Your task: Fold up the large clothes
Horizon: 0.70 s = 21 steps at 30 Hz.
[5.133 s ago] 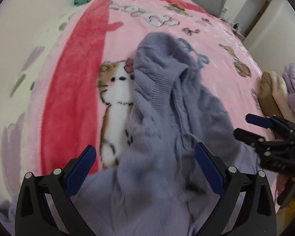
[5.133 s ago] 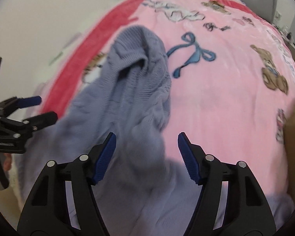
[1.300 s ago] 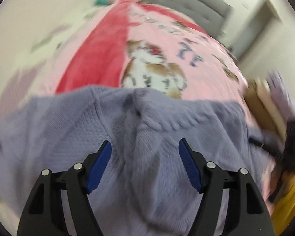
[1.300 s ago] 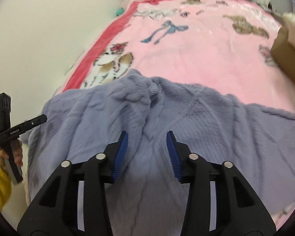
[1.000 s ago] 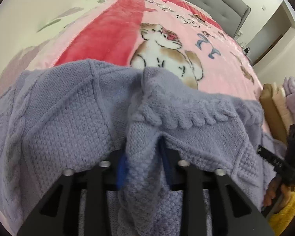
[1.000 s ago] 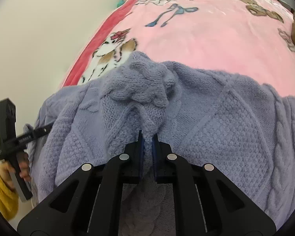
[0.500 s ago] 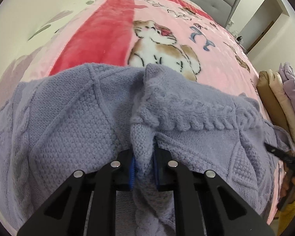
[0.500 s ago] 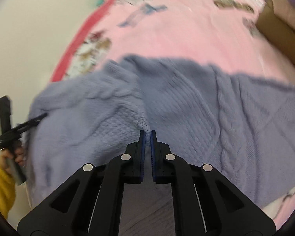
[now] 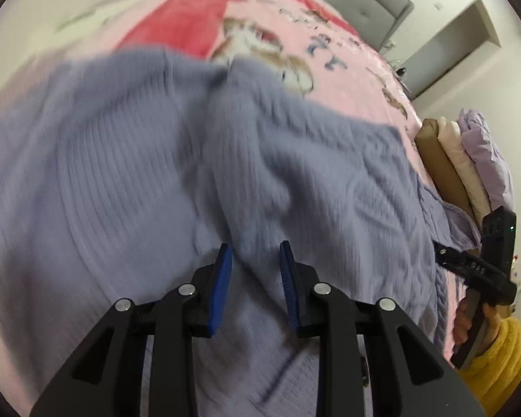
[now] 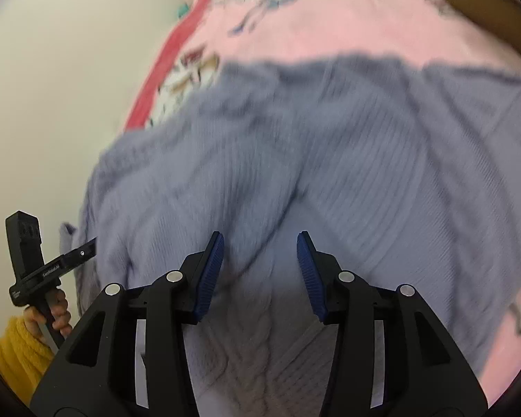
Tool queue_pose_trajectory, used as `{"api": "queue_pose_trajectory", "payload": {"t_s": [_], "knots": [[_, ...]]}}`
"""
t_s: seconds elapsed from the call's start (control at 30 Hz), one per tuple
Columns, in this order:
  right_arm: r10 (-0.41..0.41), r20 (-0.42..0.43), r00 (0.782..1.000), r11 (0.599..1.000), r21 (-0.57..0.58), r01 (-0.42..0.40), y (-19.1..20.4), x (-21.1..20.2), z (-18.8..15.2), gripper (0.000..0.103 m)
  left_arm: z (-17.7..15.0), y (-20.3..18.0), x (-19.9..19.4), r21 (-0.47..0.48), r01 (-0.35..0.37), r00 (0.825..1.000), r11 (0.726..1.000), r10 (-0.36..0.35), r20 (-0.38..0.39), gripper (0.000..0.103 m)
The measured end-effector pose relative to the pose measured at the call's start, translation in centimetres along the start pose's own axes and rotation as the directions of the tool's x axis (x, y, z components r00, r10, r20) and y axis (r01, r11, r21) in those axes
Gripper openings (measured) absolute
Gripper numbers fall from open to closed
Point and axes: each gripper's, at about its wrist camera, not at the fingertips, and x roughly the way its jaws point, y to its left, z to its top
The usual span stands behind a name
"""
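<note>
Item: lavender knit sweater [image 9: 128,180], large, cable-patterned, spread across the near end of a bed under a pink cartoon blanket [image 9: 333,59]. Landmark: the sweater's raised central ridge of bunched knit.

Left of the ridge: broad flat panel of sweater, reaching the blanket's red border.

At the ridge: left tongs [image 9: 255,266], blue pads parted a modest way. The ridge runs down between the pads, but they do not appear to clamp it; blur prevents certainty about contact. Judged risk: the bunch stays heaped when let go, so any fold over it sets crooked; a pad could also snag loose knit as it withdraws and drag the layer askew.

Right of the ridge: right tongs [image 10: 258,264], opened wider, holding nothing, poised just above the sweater's body with fabric lying beneath and ahead of them. Judged risk: closing here would gather a mid-panel pinch, not an edge, wrinkling the panel.

Far right: stacked folded clothes [image 9: 465,160], beside the sweater's edge.
</note>
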Motion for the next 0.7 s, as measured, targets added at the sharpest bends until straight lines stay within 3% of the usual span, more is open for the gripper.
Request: {"api": "queue_pose_trajectory", "payload": {"t_s": [0.17, 0.2, 0.23, 0.27, 0.53, 0.6, 0.7], "knots": [[0.009, 0.027, 1.0, 0.999, 0.037, -0.01, 0.7, 1.3, -0.1, 0.042, -1.4, 0.1, 0.4, -0.096, -0.001, 0.999, 0.995, 0.005, 0.043, 0.027], [-0.007, 0.033, 0.999, 1.0, 0.023, 0.006, 1.1, 1.3, 0.1, 0.035, -1.3, -0.1, 0.4, -0.1, -0.01, 0.998, 0.995, 0.016, 0.056, 0.014], [-0.018, 0.04, 0.999, 1.0, -0.008, 0.018, 1.8, 1.3, 0.2, 0.019, -1.2, -0.3, 0.4, -0.094, -0.029, 0.998, 0.995, 0.035, 0.06, 0.009], [-0.036, 0.042, 0.998, 0.999, -0.026, 0.037, 2.1, 1.2, 0.3, 0.009, -1.1, -0.6, 0.4, -0.087, -0.048, 0.997, 0.995, 0.053, 0.059, 0.008], [-0.014, 0.081, 0.997, 1.0, -0.011, 0.015, 1.4, -2.8, 0.8, 0.005, 0.6, 1.4, -1.8, -0.108, -0.078, 0.988, 0.991, 0.092, 0.128, 0.005], [-0.059, 0.067, 0.996, 0.998, -0.013, 0.06, 0.8, -3.4, 0.5, 0.005, 0.9, 2.8, -2.0, -0.129, -0.153, 0.979, 0.98, 0.168, 0.116, 0.0], [-0.06, 0.018, 0.998, 0.998, 0.012, 0.06, -0.4, -2.6, -0.1, 0.005, 0.7, 5.7, -1.8, -0.22, -0.105, 0.989, 0.97, 0.125, 0.079, 0.0]]}}
